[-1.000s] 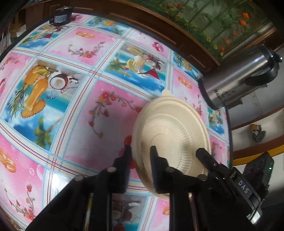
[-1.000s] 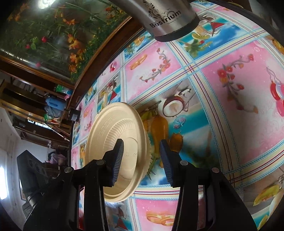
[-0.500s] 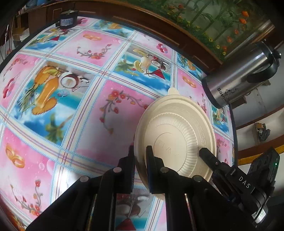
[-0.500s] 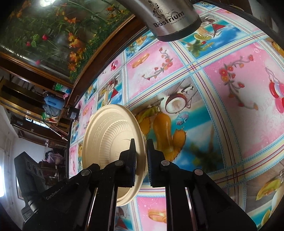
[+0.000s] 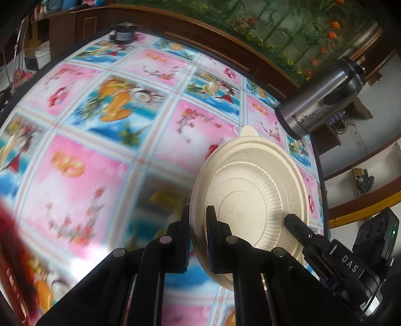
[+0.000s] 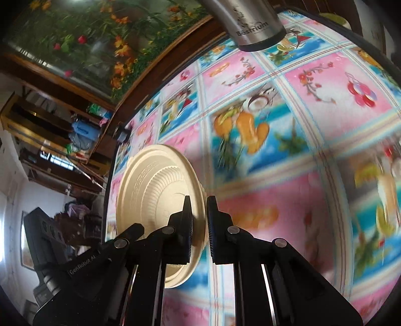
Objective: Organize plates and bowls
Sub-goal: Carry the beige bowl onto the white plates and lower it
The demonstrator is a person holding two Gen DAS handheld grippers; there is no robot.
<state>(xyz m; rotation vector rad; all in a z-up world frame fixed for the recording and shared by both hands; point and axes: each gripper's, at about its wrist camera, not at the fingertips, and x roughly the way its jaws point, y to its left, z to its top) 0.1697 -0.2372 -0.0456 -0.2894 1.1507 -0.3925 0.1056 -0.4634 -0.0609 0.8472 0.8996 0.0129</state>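
Cream ribbed plate (image 5: 253, 200) with small rim tab, underside up

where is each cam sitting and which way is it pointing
Left wrist: sits on the left gripper, looking forward along its fingers and down over the tablecloth; its fingers clamp the cream plate, and the right gripper enters at right.
Right wrist: sits on the right gripper, looking across the same table from the opposite side; its fingers pinch the plate.
Shared: the plate, tablecloth and steel flask.
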